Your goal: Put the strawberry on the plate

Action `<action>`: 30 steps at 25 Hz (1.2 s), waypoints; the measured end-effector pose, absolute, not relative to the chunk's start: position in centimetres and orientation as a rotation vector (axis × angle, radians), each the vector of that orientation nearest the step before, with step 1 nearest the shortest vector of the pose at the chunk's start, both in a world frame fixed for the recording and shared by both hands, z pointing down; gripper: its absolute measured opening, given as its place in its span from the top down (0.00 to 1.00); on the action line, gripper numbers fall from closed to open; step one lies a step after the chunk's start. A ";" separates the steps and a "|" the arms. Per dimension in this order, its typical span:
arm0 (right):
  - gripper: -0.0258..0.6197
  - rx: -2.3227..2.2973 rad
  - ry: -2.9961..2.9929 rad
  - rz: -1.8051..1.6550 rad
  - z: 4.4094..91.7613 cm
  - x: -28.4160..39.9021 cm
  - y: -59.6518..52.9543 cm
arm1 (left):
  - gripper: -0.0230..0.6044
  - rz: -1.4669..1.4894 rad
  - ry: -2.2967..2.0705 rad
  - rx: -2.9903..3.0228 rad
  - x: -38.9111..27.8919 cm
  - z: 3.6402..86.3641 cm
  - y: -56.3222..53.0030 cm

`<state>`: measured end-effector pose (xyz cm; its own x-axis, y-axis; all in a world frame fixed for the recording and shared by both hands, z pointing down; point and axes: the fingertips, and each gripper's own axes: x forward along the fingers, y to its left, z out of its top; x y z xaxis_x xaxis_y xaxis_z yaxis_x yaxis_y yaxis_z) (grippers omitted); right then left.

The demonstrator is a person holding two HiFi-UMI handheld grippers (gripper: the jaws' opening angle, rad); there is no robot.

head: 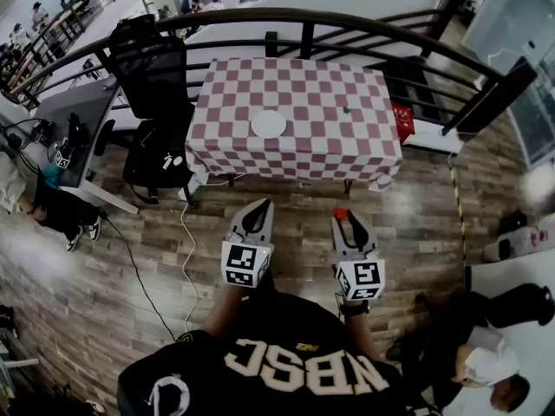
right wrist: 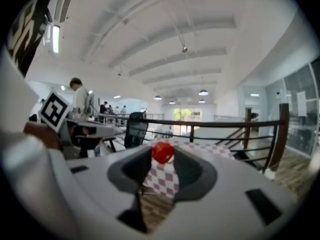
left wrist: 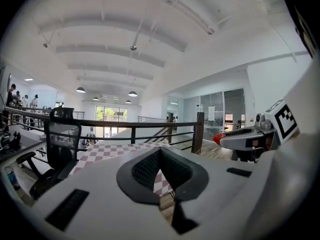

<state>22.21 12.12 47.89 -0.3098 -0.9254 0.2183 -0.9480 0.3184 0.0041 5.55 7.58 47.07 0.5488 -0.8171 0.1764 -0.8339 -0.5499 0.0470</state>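
The red strawberry (right wrist: 162,152) is pinched between the tips of my right gripper (right wrist: 163,157), which is shut on it. In the head view the strawberry (head: 340,214) shows at the tip of the right gripper (head: 342,219), held above the wooden floor in front of the table. The white plate (head: 268,124) lies on the red-and-white checked tablecloth (head: 303,137), some way ahead of both grippers. My left gripper (head: 259,206) is level with the right one, its tips together and nothing in it. In the left gripper view the left gripper (left wrist: 160,152) points at the table.
A black office chair (head: 154,81) stands at the table's left. A dark curved railing (head: 347,24) runs behind it. A red crate (head: 403,121) sits at the table's right end and a small green thing (head: 346,109) lies on the cloth. A person (head: 486,354) sits low right.
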 end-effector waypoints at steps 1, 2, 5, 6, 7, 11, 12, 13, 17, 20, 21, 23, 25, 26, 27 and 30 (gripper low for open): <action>0.74 1.733 -2.391 0.200 48.0 22.1 10.4 | 0.94 0.207 -1.394 2.671 5.5 47.1 5.7; 0.74 1.737 -2.391 0.214 48.1 21.8 8.5 | 0.94 0.219 -1.368 2.689 5.3 47.3 3.9; 0.74 1.717 -2.396 0.274 48.9 18.7 3.3 | 0.94 0.281 -1.328 2.718 2.1 48.0 -0.8; 0.74 1.708 -2.393 0.296 49.3 17.3 1.8 | 0.94 0.297 -1.327 2.715 0.7 48.3 -2.1; 0.74 1.701 -2.390 0.314 49.5 16.2 0.4 | 0.94 0.305 -1.327 2.705 -0.6 48.6 -3.2; 0.74 1.675 -2.450 0.445 50.4 12.4 -4.5 | 0.94 0.283 -1.313 2.644 -3.6 50.2 -6.9; 0.74 1.669 -2.481 0.504 50.7 11.3 -5.2 | 0.94 0.288 -1.322 2.633 -4.3 50.7 -7.7; 0.74 1.663 -2.502 0.557 51.0 10.4 -5.6 | 0.94 0.297 -1.334 2.621 -4.9 51.2 -8.4; 0.74 1.661 -2.471 0.660 53.3 9.1 -6.0 | 0.94 0.288 -1.329 2.595 -6.0 52.6 -10.2; 0.74 1.671 -2.412 0.747 56.1 9.6 -6.6 | 0.94 0.305 -1.288 2.589 -5.5 54.4 -11.2; 0.74 1.668 -2.393 0.768 57.1 9.7 -7.1 | 0.94 0.311 -1.280 2.584 -5.3 55.1 -11.5; 0.74 1.654 -2.361 0.804 59.1 10.1 -8.3 | 0.94 0.315 -1.273 2.571 -5.0 56.3 -12.3; 0.74 1.630 -2.342 0.844 61.1 10.5 -9.9 | 0.94 0.306 -1.278 2.551 -4.5 57.3 -13.4; 0.74 1.616 -2.335 0.863 62.0 10.8 -10.9 | 0.94 0.301 -1.286 2.538 -4.3 57.8 -14.1; 0.74 1.602 -2.328 0.881 62.9 11.0 -11.9 | 0.94 0.300 -1.295 2.521 -4.2 58.3 -14.8; 0.74 1.540 -2.314 0.936 65.4 10.9 -14.4 | 0.94 0.317 -1.316 2.473 -3.7 60.0 -16.7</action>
